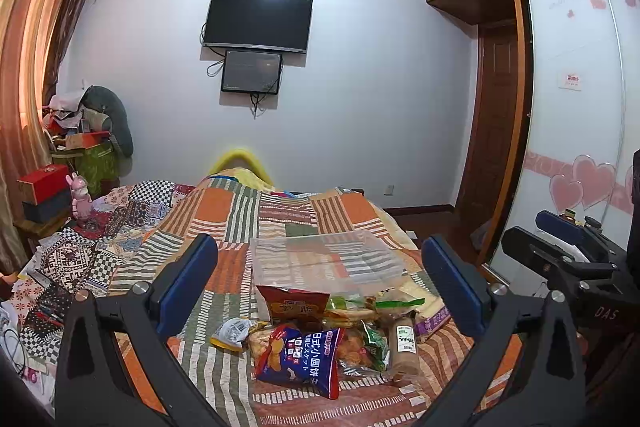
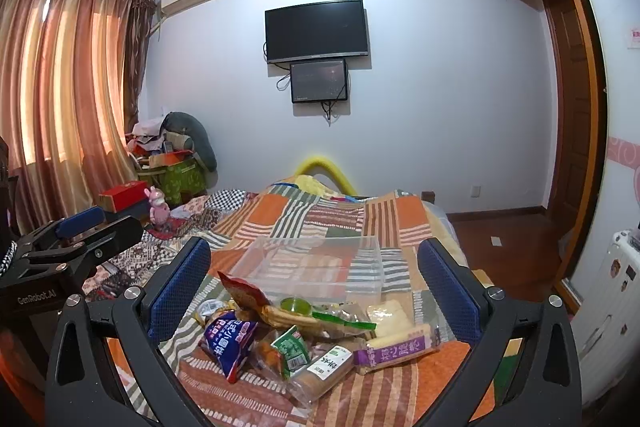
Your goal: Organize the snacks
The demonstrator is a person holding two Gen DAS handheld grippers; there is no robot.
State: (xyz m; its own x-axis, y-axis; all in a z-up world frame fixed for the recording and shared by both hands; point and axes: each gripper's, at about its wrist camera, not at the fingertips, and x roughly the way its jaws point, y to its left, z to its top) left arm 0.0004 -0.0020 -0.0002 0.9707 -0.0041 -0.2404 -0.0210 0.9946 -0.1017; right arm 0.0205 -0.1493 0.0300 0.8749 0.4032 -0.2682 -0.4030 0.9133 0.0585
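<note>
1. Your left gripper [image 1: 320, 291] hangs above the bed w/ both blue pads spread wide, nothing between them.
2. Far left of the snack pile [image 1: 336, 335]: a small white-and-yellow packet [image 1: 232, 333] w/ a barcode label, lying flat on the striped bedspread [image 1: 224, 267].
3. Next, a red chip bag [image 1: 294, 305] stands tilted at the back of the pile, touching the front wall of the clear bin [image 1: 326, 259].
4. In front of it, a blue bag [image 1: 300, 357] w/ white Japanese/Chinese text & pics of round crackers; it's the nearest item to you, lying flat.
5. Middle: clear wrappers w/ green labels [image 1: 370, 341] over brownish baked bits, overlapping the blue bag's right edge.
6. Right of those, a brown cylinder-shaped roll [image 1: 405, 351] in clear wrap w/ a white-green label.
7. Far right, a purple-labelled pack [image 2: 400, 349] of pale wafers, plus a pale yellow packet [image 2: 386, 313] just behind it.
8. The clear bin sits just behind the pile, open-topped; only the bedspread pattern shows through it.
9. Your right gripper [image 2: 314, 291] is likewise released, pads well apart, framing the pile but touching none of it.
</note>
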